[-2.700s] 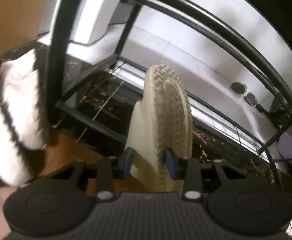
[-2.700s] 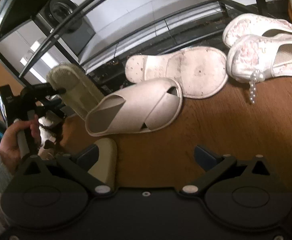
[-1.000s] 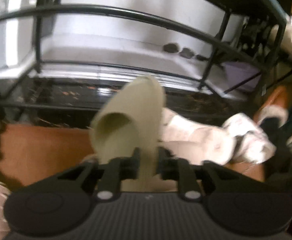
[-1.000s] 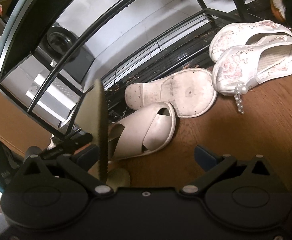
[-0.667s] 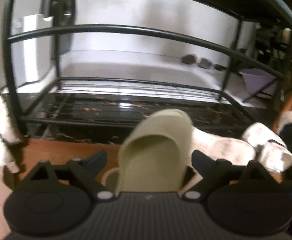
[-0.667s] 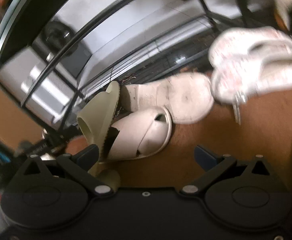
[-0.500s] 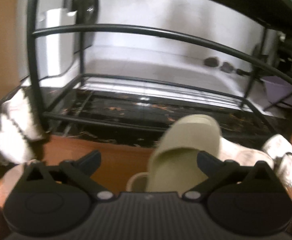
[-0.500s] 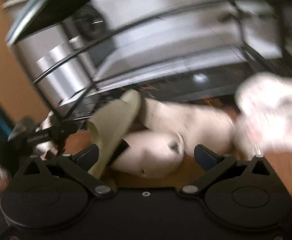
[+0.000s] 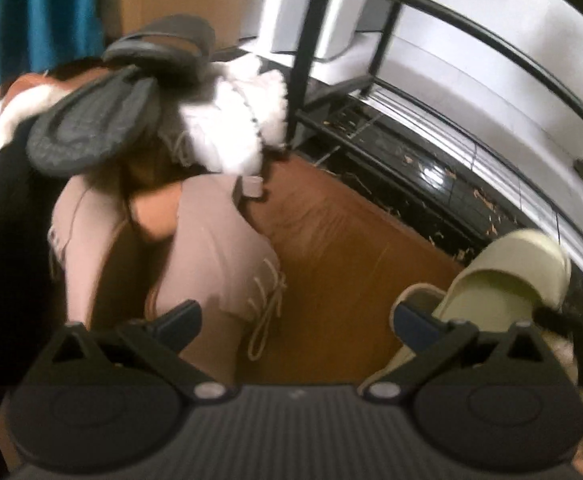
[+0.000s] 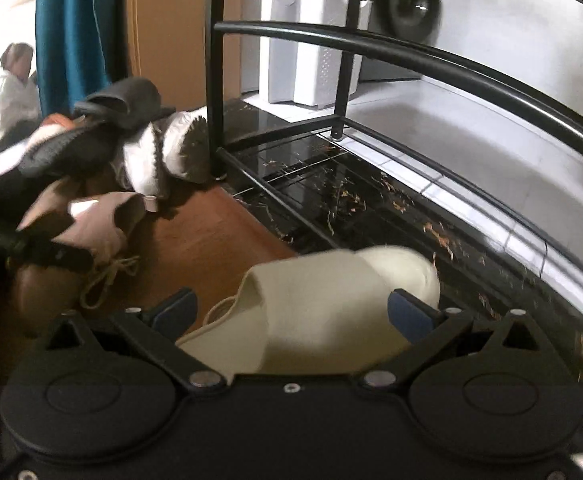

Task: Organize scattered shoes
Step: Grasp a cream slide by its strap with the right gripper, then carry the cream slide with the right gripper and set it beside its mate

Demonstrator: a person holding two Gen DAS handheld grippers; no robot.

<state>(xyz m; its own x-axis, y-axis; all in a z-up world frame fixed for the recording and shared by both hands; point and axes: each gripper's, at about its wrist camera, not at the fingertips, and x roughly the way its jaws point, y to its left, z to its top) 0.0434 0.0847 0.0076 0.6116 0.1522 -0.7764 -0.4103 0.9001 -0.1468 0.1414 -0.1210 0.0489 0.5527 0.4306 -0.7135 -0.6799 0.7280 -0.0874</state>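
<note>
Left wrist view: your left gripper [image 9: 295,318] stands with its jaws spread wide and nothing between them but bare brown floor [image 9: 331,240]. The green slipper [image 9: 503,284] lies upright on the floor at the right finger's outer side, toe toward the black rack [image 9: 371,92]; whether it touches the finger cannot be told. A pink boot [image 9: 211,248] lies by the left finger. Beyond it sits a heap: grey shoe [image 9: 95,128], white fluffy shoe [image 9: 235,128].

Right wrist view: your right gripper [image 10: 291,312] is also spread wide. The slipper [image 10: 315,300] lies between its fingers, blurred, toe at the rack's [image 10: 371,48] lower rail; the pads do not press on it. The boot [image 10: 99,228] and heap lie at left. A seated person [image 10: 9,92] shows far left.
</note>
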